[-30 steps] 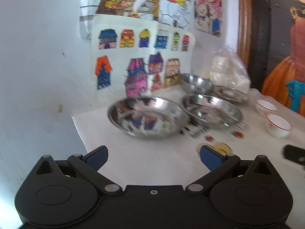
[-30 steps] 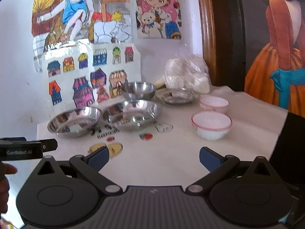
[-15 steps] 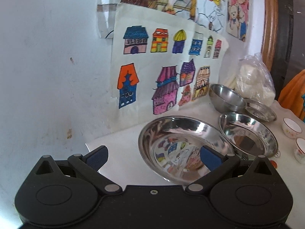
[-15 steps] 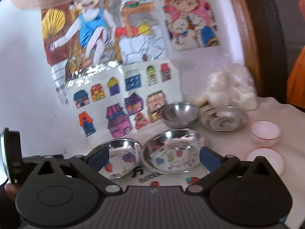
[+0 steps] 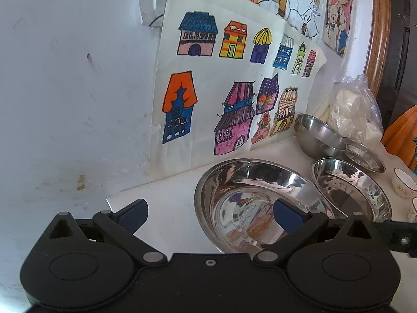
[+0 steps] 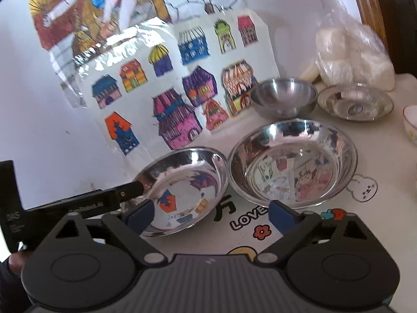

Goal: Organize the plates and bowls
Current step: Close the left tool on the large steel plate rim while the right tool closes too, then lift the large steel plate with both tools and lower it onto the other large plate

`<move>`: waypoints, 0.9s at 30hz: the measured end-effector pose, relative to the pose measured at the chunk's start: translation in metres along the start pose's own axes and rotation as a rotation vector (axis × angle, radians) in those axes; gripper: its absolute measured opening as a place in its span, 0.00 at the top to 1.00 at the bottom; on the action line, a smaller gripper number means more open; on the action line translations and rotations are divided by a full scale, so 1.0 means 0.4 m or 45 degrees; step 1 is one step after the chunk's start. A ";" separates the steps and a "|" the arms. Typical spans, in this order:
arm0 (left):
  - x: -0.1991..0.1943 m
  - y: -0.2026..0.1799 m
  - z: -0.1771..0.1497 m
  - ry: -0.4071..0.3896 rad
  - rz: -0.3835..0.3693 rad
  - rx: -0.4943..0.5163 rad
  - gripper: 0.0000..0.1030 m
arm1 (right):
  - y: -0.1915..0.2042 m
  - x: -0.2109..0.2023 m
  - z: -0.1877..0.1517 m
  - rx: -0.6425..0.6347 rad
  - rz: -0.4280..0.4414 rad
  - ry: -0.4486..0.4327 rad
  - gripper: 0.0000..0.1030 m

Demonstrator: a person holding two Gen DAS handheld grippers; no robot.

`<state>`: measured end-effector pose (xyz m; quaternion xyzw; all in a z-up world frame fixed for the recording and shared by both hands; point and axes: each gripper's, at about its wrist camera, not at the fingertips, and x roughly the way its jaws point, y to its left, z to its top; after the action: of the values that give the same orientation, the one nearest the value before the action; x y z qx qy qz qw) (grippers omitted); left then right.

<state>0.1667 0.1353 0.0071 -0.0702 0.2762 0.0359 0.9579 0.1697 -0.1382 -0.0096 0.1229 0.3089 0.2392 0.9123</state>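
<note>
Two wide steel plates sit side by side on the white table. The left plate (image 5: 255,198) (image 6: 187,187) lies under my open left gripper (image 5: 209,212), whose right finger hangs over its bowl and left finger outside its rim. The second plate (image 5: 351,190) (image 6: 292,161) sits to its right. My open right gripper (image 6: 211,212) hovers over the gap between the two plates. A small steel bowl (image 5: 319,137) (image 6: 282,96) and a shallow steel dish (image 5: 365,155) (image 6: 354,101) stand behind. The left gripper's finger shows in the right wrist view (image 6: 130,190) at the left plate's rim.
A wall with house drawings (image 5: 234,83) rises close behind the plates. A plastic bag of white lumps (image 5: 354,109) (image 6: 351,54) sits at the back right. White ceramic cups (image 5: 404,186) stand at the far right. The tablecloth (image 6: 260,224) carries cartoon prints.
Both grippers have moved forward and down toward the two steel plates. The left gripper now straddles the left plate's rim; the right gripper has closed in on the gap between the plates.
</note>
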 end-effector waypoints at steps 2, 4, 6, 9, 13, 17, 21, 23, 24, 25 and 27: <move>0.008 0.006 0.000 0.006 -0.006 -0.012 0.05 | -0.004 0.020 -0.004 0.018 0.001 0.020 0.20; 0.014 0.013 -0.001 0.011 -0.026 -0.026 0.12 | -0.005 0.035 -0.008 0.031 0.007 0.034 0.30; 0.018 0.018 0.000 0.010 -0.048 -0.040 0.20 | -0.005 0.052 -0.011 0.036 0.012 0.046 0.39; 0.026 0.022 0.002 0.019 -0.076 -0.065 0.37 | -0.004 0.077 -0.016 0.048 0.017 0.059 0.49; 0.039 0.029 0.002 0.033 -0.093 -0.105 0.56 | 0.001 0.106 -0.021 0.054 0.018 0.058 0.59; 0.048 0.031 0.000 0.047 -0.099 -0.120 0.65 | 0.008 0.122 -0.028 0.041 0.003 0.043 0.66; 0.055 0.035 -0.006 0.047 -0.084 -0.124 0.81 | 0.015 0.129 -0.031 0.036 -0.017 0.034 0.74; 0.056 0.041 -0.011 0.048 -0.076 -0.136 0.88 | 0.021 0.129 -0.032 0.018 -0.049 0.023 0.75; 0.054 0.045 -0.014 0.047 -0.082 -0.141 0.88 | 0.022 0.129 -0.033 0.014 -0.059 0.023 0.75; 0.053 0.047 -0.015 0.045 -0.086 -0.145 0.88 | 0.021 0.129 -0.032 0.016 -0.059 0.024 0.75; 0.046 0.043 -0.018 0.045 -0.077 -0.136 0.88 | 0.022 0.127 -0.032 0.015 -0.060 0.029 0.76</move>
<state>0.1768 0.1520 -0.0107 -0.1301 0.2885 0.0203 0.9484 0.1938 -0.1037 -0.0420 0.1182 0.3237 0.2172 0.9133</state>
